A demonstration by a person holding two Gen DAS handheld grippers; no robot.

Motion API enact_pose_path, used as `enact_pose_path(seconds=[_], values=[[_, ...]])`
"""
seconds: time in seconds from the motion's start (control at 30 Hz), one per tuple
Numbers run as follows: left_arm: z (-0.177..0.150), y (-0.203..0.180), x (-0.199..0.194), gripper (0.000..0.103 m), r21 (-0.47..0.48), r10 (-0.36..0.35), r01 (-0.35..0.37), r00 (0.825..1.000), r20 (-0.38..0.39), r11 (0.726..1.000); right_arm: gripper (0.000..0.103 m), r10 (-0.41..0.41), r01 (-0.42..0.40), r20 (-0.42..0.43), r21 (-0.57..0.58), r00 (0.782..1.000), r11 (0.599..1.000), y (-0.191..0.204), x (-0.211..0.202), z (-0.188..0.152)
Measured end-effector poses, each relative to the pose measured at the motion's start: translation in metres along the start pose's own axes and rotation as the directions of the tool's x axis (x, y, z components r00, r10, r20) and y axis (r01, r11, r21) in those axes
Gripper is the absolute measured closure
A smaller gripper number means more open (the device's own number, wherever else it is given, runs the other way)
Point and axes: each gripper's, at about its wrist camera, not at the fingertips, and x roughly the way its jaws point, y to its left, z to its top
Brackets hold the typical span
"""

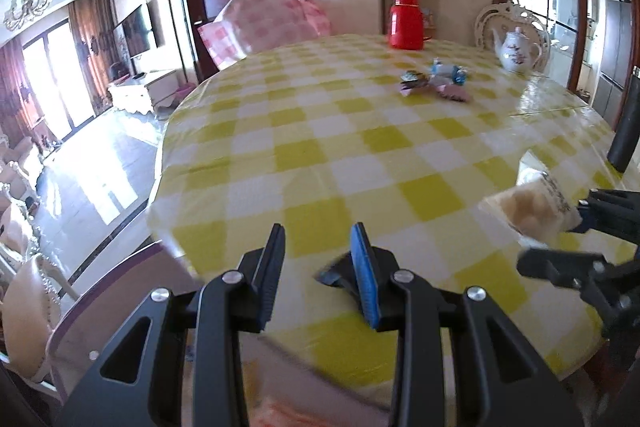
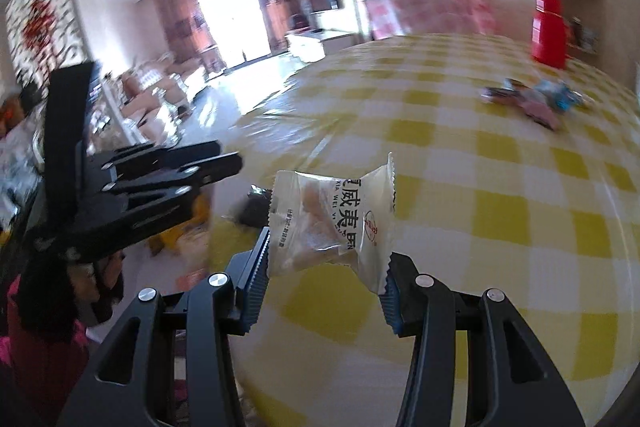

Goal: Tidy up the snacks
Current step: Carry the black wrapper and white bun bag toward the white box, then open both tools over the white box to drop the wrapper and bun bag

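Observation:
My right gripper [image 2: 326, 267] is shut on a clear snack packet [image 2: 332, 223] with a pale pastry inside and holds it above the near edge of the yellow checked table [image 2: 500, 187]. The packet also shows in the left wrist view [image 1: 528, 211], at the right. My left gripper [image 1: 318, 259] is open and empty over the table's near edge; it appears in the right wrist view [image 2: 224, 163] at the left. A small pile of wrapped snacks [image 1: 436, 79] lies on the far side of the table, also seen in the right wrist view [image 2: 532, 99].
A red thermos [image 1: 406, 21] and a white teapot [image 1: 518, 51] stand at the table's far edge. A pink checked cushion [image 1: 260, 23] sits on a chair beyond the table. A chair back [image 1: 120, 291] is at the near left.

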Motion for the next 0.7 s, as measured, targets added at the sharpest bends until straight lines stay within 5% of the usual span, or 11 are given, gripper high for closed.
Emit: enact_pose_path(seconds=[0.1,0.2,0.27,0.3,0.33,0.43,0.6,0.7], values=[[-0.008,0.021,-0.001,0.071,-0.013,0.013,-0.014,1.0,-0.021,1.0,0.056,0.025,-0.026,-0.018,-0.047,1.0,0.999,0.022,0.009,0.002],[-0.013,0.037,0.001,0.07,-0.052,-0.059,0.056,0.997,-0.043,0.997,0.056,0.007,-0.007,-0.01,-0.081,1.0,0.997,0.031,0.012,0.004],[-0.014,0.034,0.002,0.046,-0.07,-0.115,0.112,0.993,-0.038,0.991,0.056,0.003,-0.003,0.001,-0.041,1.0,0.999,0.02,0.009,0.006],[-0.013,0.029,0.003,0.019,-0.083,-0.149,0.146,0.988,-0.041,0.986,0.056,-0.008,0.008,0.011,-0.015,1.0,1.0,0.012,0.005,0.007],[-0.013,0.02,0.005,0.015,-0.091,-0.197,0.192,0.979,-0.042,0.977,0.056,-0.022,0.022,0.019,0.005,1.0,1.0,0.004,0.002,0.008],[-0.014,-0.006,0.022,0.015,-0.083,-0.247,0.24,0.964,-0.097,0.967,0.056,-0.061,0.058,0.041,0.069,0.997,0.996,-0.02,-0.011,0.011],[-0.017,-0.036,0.05,0.017,-0.073,-0.18,0.169,0.969,-0.171,0.983,0.056,-0.091,0.082,0.079,0.117,0.993,0.99,-0.041,-0.033,0.011],[-0.014,-0.042,0.053,0.065,-0.024,-0.062,0.059,0.986,-0.157,0.998,0.056,-0.086,0.077,0.08,0.112,0.993,0.991,-0.043,-0.033,0.011]])
